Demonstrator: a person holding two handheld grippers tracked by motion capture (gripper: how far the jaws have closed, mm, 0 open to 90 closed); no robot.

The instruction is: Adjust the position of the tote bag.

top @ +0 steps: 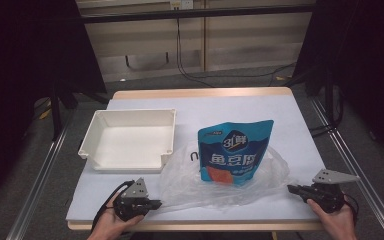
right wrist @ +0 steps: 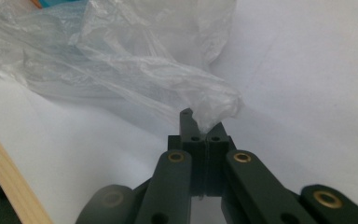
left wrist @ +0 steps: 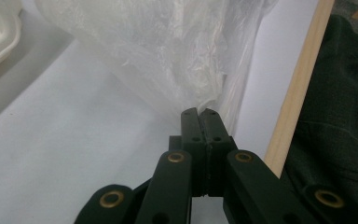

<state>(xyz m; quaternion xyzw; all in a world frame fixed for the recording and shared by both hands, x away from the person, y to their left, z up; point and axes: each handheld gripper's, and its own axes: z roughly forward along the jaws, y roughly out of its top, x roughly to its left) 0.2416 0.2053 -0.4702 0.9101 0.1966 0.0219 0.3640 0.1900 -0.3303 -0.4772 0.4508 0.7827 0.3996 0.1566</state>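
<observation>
A blue pouch stood near the middle of the table, propped on a clear plastic bag that spread under and around its base. Large white Chinese characters ran across its front, reading 鱼豆腐 as far as the high view allowed, with a rounded logo above them that looked like "3" beside another character, and an orange picture panel below; the small print was too fine to read. Whether the pouch sat inside the bag or only on top of it could not be told. At about nine o'clock from the pouch lay a white tray, shallow and rectangular, with nothing in it. The left gripper rested at seven o'clock from the pouch near the table's front edge, its jaws pressed together and pinching the bag's corner, as the left gripper view showed with film bunched at the tips. The right gripper sat at four o'clock from the pouch, jaws likewise closed, nipping a twisted fold of the bag between them in the right gripper view. A pale wooden edge bordered the table.
</observation>
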